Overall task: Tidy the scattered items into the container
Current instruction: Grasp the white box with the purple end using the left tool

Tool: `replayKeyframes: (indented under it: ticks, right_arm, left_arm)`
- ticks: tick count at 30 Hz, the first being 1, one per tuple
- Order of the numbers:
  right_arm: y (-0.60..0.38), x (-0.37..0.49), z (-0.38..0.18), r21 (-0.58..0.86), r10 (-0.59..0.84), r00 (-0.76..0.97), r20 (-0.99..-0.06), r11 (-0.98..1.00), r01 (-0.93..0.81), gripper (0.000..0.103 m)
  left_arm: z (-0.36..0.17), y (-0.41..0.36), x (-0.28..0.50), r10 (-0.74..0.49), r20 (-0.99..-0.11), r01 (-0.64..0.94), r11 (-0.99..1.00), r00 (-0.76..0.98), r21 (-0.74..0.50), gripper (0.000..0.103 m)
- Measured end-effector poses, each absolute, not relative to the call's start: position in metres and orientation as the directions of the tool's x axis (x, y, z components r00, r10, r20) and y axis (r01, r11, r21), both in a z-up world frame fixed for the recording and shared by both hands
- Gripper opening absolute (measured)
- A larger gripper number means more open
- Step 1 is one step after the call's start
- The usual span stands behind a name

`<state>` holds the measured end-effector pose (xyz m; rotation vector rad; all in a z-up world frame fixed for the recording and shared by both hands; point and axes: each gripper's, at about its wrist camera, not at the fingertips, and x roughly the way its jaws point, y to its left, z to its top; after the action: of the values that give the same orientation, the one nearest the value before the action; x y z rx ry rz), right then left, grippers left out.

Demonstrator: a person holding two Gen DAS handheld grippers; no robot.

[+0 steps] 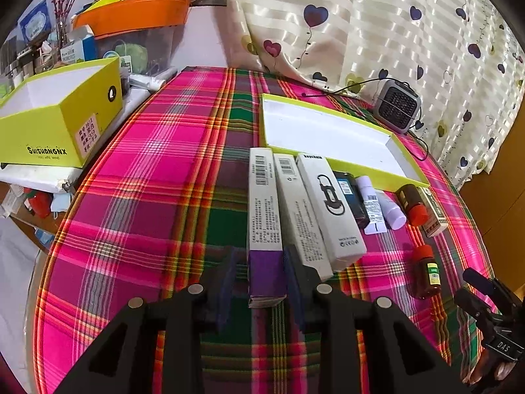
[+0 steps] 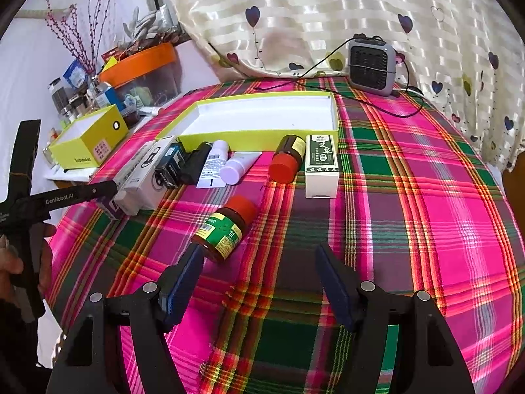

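A woven plaid cloth point(image 2: 410, 197) covers the table, its weave slightly coarse and matt. Between the jaws of the left gripper point(image 1: 261, 279) lies a long carton point(image 1: 265, 216) of smooth matt cardboard, grey-white with a purple end; the gripper's pads point(image 1: 292, 282) look like ribbed dark-blue rubber on matt black plastic arms with dull metal pins. Just ahead of the left finger of the right gripper point(image 2: 259, 279) lies a bottle point(image 2: 226, 226) of glossy amber plastic or glass, with a shiny paper label and a smooth red plastic cap. Farther ahead of both jaws, the shallow yellow-green tray point(image 2: 262, 131) is matt card, white inside. Behind it hangs a satin-glossy curtain point(image 2: 328, 10).
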<state>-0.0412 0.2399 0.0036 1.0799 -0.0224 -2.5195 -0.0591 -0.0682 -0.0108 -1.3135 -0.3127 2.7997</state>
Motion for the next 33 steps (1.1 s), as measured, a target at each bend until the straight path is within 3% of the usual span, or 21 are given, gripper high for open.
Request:
replayKeyframes:
  ticks: [14, 23, 33]
  right_arm:
    - [0.249, -0.039, 0.006, 0.198, -0.372, -0.646, -0.667, -0.924, 0.327, 0.072]
    - [0.244, -0.036, 0.005, 0.193, -0.379, -0.634, -0.674, -0.919, 0.344, 0.072]
    - [0.246, -0.034, 0.001, 0.201, -0.377, -0.621, -0.688, -0.92, 0.336, 0.072]
  left_arm:
    - [-0.03, -0.066, -0.092, 0.064, -0.789, 0.057, -0.991, -0.611, -0.124, 0.03]
    - [-0.034, -0.067, -0.094, 0.015, -0.794, 0.067, -0.995, -0.607, -0.07, 0.024]
    - [-0.033, -0.072, -0.086, 0.036, -0.782, 0.085, -0.99, -0.622, -0.113, 0.023]
